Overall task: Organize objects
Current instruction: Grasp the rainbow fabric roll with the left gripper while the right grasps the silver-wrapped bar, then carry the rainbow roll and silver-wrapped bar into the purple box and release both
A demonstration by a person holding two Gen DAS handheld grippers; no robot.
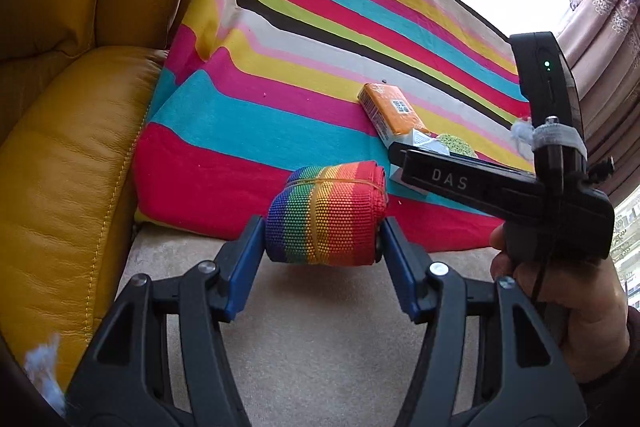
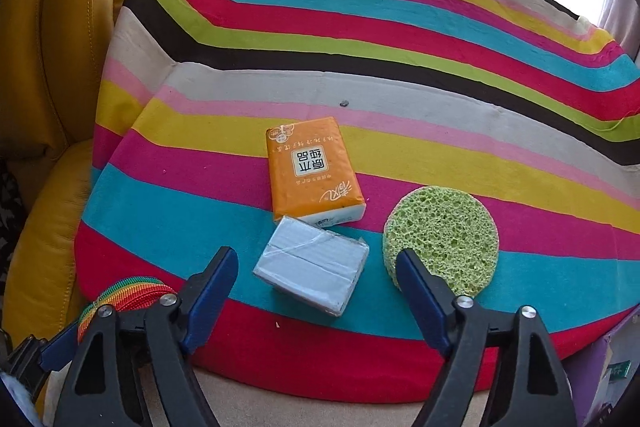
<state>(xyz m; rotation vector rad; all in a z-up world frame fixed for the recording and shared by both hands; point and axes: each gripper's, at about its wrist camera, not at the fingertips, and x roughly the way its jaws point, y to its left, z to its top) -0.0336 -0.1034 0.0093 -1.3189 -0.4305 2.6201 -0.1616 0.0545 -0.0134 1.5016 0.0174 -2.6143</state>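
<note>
My left gripper [image 1: 320, 251] is shut on a rainbow-striped rolled strap [image 1: 326, 215] bound with a rubber band, held just above the beige seat at the cushion's front edge. The same roll [image 2: 128, 293] shows at the lower left of the right wrist view. My right gripper [image 2: 316, 267] stands open over a small silver-grey box [image 2: 312, 275]; there is a gap between the box and each pad. An orange tissue pack [image 2: 312, 171] lies just behind the box. A round green sponge [image 2: 444, 231] lies to its right, behind the right finger.
All of this lies on a bright striped cushion [image 2: 360, 39]. A yellow leather sofa [image 1: 60, 167] rises on the left. A hand [image 1: 568, 291] holds the right gripper's black body [image 1: 500, 187]. Curtains [image 1: 600, 7] hang behind. A purple object [image 2: 592, 367] sits at the lower right.
</note>
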